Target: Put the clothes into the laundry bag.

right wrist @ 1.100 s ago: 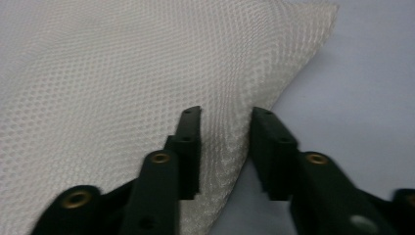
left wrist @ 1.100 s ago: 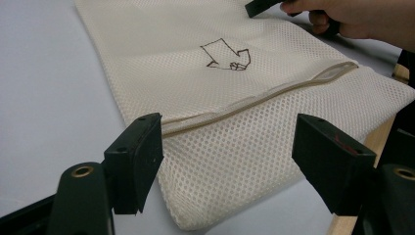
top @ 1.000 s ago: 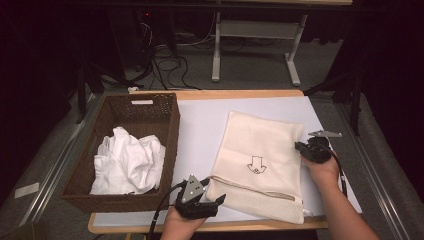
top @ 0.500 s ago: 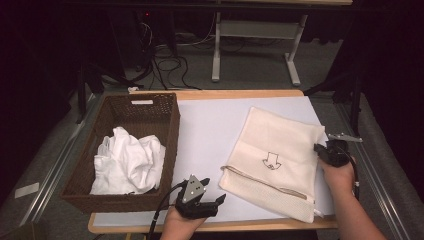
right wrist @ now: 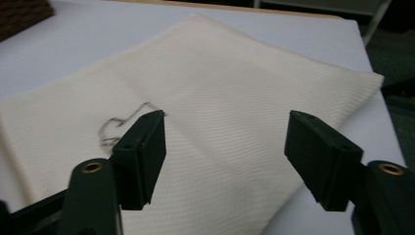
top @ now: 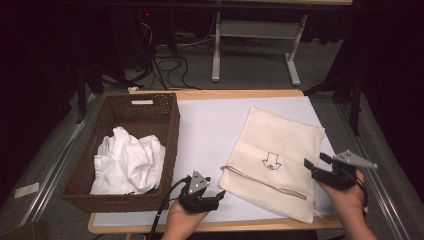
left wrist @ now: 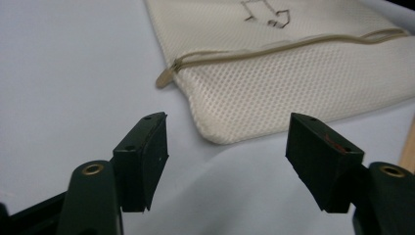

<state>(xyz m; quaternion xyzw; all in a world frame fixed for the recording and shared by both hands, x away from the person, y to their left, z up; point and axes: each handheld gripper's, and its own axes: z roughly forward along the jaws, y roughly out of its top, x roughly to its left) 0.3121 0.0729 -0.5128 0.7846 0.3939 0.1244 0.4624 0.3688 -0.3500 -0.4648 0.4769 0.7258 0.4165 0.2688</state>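
A cream mesh bag (top: 282, 142) with a drawn arrow (top: 271, 161) and a zip (left wrist: 274, 46) lies flat on the white table cover (top: 210, 125), right of centre. My right gripper (top: 315, 160) hovers at the bag's right edge, pointing left over the cloth (right wrist: 235, 88). Its jaws have just been opening and stand open with nothing between them (right wrist: 226, 117). My left gripper (top: 219, 197) rests near the front edge, aimed at the bag's near left corner (left wrist: 215, 134) and zip pull (left wrist: 164, 78). Its jaws (left wrist: 227, 122) have just been closing slightly; they are open and hold nothing.
A dark wicker basket (top: 165, 107) holding crumpled white cloth (top: 127, 160) stands at the table's left. The wooden table edge (top: 240, 226) runs along the front. Behind the table are cables and a desk frame (top: 250, 45) on the floor.
The right gripper dragged the bag to the right, then let go and opened, drawing back toward the near right. The left gripper stayed in place.
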